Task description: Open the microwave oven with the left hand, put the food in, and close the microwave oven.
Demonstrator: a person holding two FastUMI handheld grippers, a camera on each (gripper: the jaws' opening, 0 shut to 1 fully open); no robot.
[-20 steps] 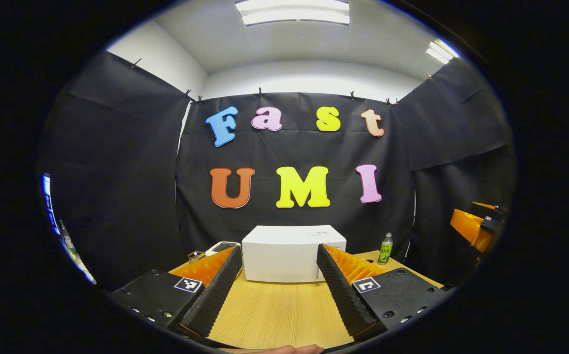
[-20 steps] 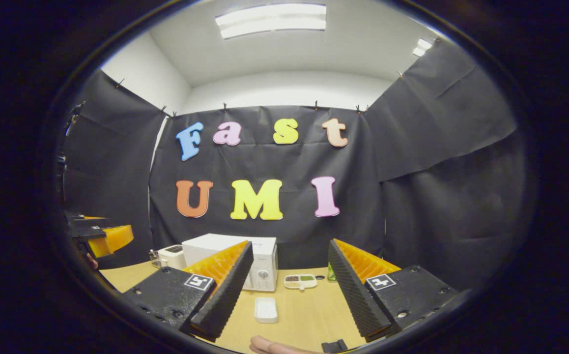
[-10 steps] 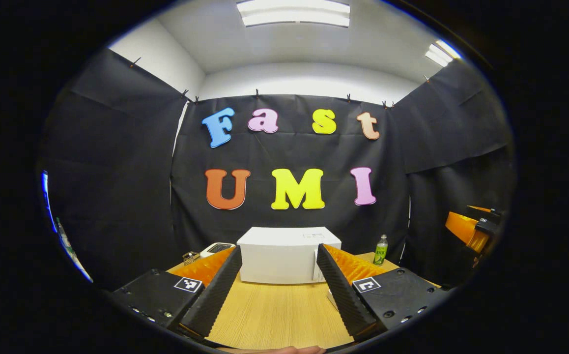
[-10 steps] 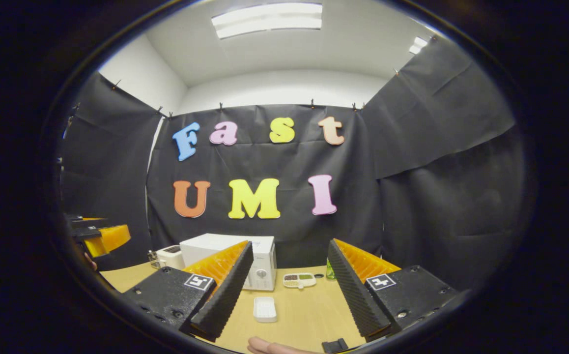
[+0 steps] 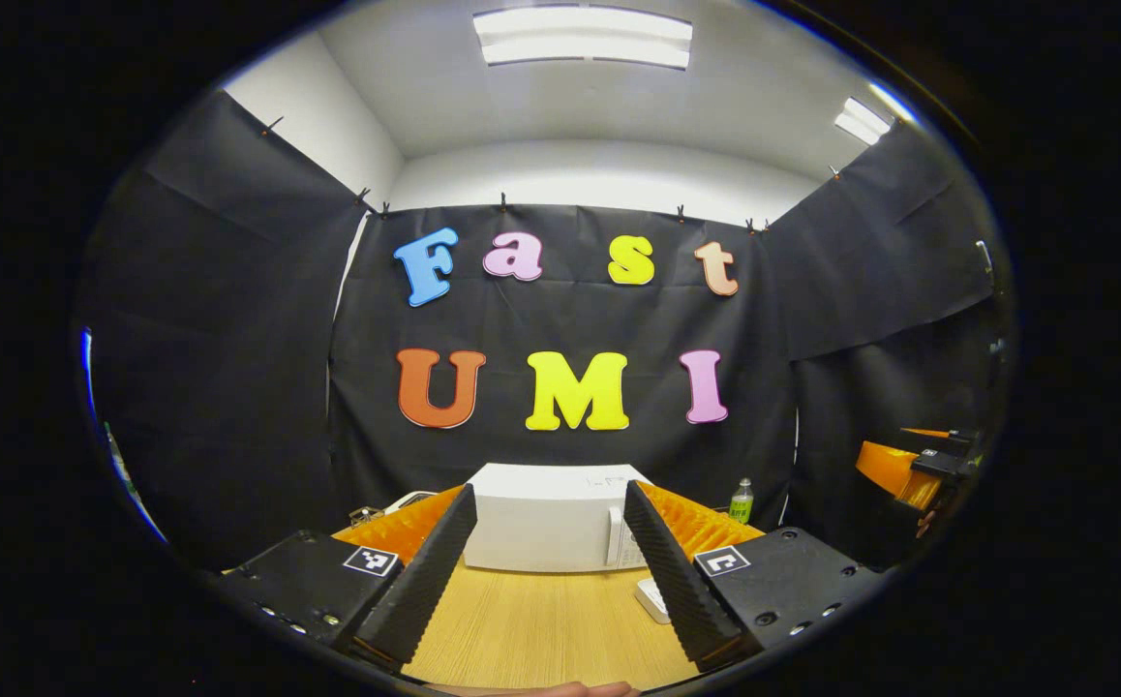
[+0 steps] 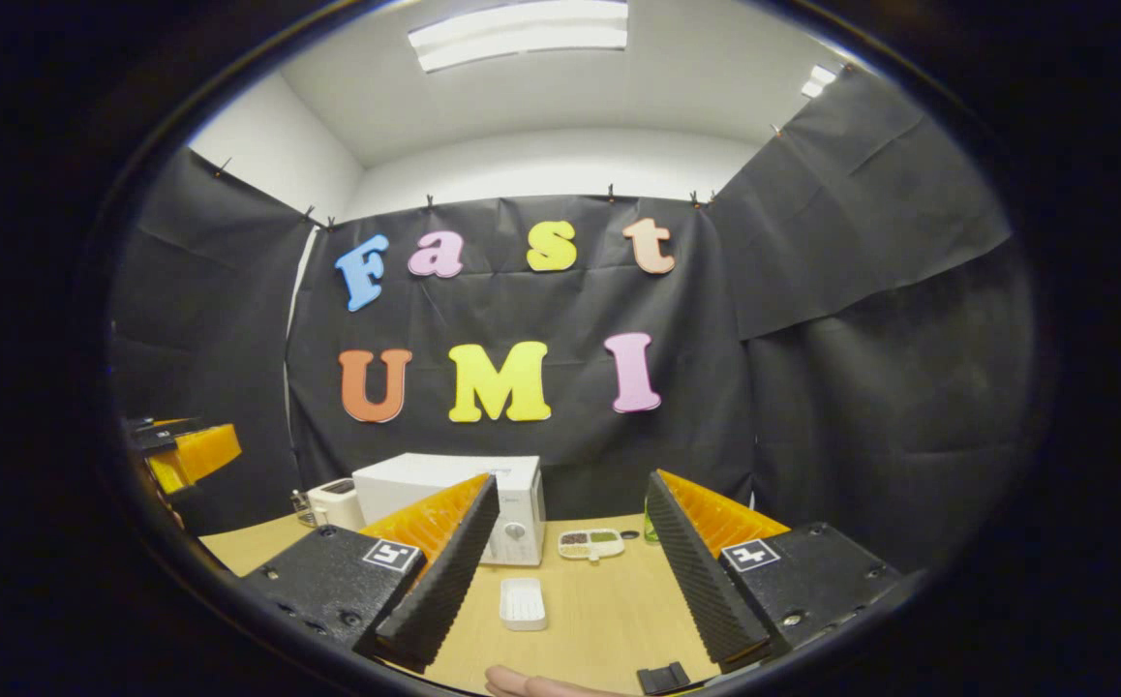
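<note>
A white microwave oven (image 5: 546,518) stands shut at the back of the wooden table (image 5: 541,629), straight ahead of my left gripper (image 5: 549,581), which is open and holds nothing. In the right gripper view the microwave oven (image 6: 512,499) is left of centre, with its control panel facing me. A white food tray (image 6: 523,603) lies on the table in front of my right gripper (image 6: 568,581), which is open and holds nothing. The tray's corner (image 5: 651,598) peeks out beside my left gripper's right finger. A divided dish of food (image 6: 590,543) sits to the right of the microwave.
A green bottle (image 5: 741,500) stands to the right of the microwave. A white toaster-like appliance (image 6: 333,501) sits to its left. The other gripper (image 5: 914,469) hovers at the far right of the left gripper view. A fingertip (image 6: 522,681) shows at the bottom edge.
My left gripper has tilted and shifted so the microwave's door handle and the tray's corner come into sight. The right gripper view has drifted slightly; both grippers stay open.
</note>
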